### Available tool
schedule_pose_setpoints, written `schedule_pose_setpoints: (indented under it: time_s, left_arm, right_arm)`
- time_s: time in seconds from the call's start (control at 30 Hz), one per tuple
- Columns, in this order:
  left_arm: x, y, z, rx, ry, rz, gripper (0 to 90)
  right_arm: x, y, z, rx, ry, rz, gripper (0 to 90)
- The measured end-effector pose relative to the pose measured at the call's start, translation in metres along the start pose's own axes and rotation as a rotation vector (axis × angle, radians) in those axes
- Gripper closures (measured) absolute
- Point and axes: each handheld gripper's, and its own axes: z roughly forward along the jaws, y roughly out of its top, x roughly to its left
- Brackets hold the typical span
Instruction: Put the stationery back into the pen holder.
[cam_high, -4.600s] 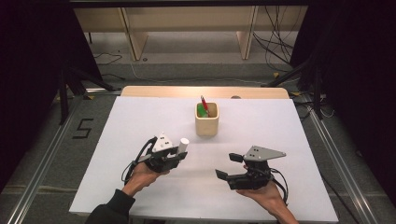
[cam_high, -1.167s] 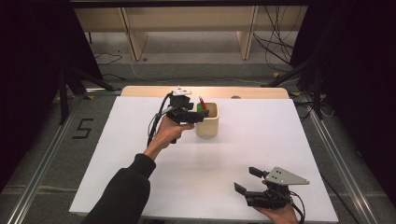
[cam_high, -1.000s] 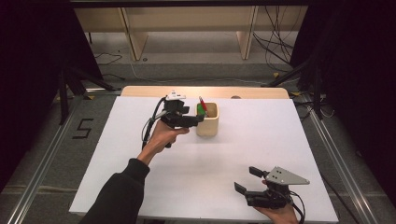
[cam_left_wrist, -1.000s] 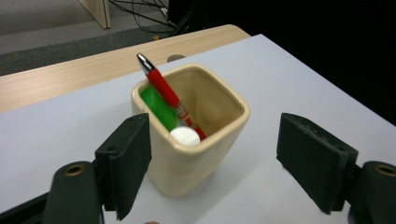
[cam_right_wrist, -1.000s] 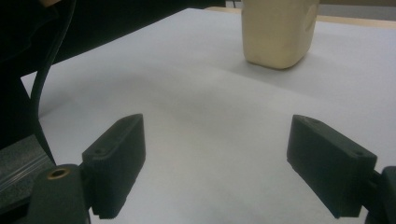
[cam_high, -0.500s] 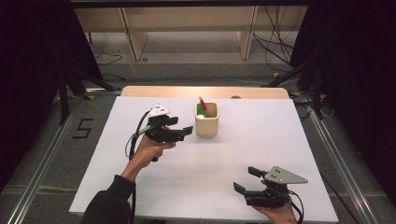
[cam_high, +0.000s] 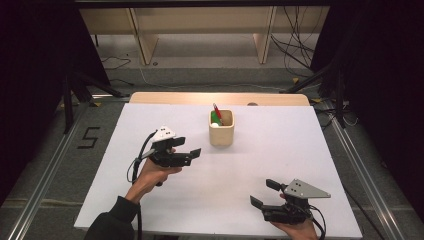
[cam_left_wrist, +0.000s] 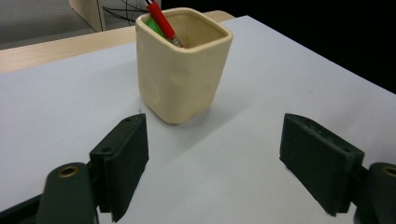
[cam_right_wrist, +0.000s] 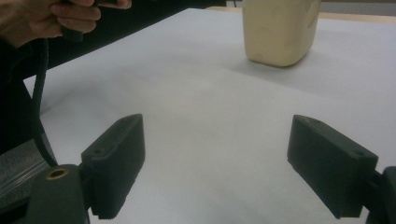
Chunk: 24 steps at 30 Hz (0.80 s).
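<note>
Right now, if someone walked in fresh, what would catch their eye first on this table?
Probably the cream cup standing alone near the far middle of the white table, with a red pen and something green poking out of it. Next, the left gripper beside it, jaws open and empty, and the right gripper open near the front edge.

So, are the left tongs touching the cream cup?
Apart. In the left gripper view, bare white table separates the open left tongs from the cream cup.
</note>
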Motion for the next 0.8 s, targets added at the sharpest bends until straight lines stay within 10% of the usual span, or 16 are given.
schedule_pose_setpoints:
  time_s: [0.8]
  left_arm:
    - [-0.011,-0.036,-0.02,0.0,-0.009,0.034,22.2]
  right_arm:
    - [0.002,0.0,0.001,0.003,-0.008,-0.001,19.7]
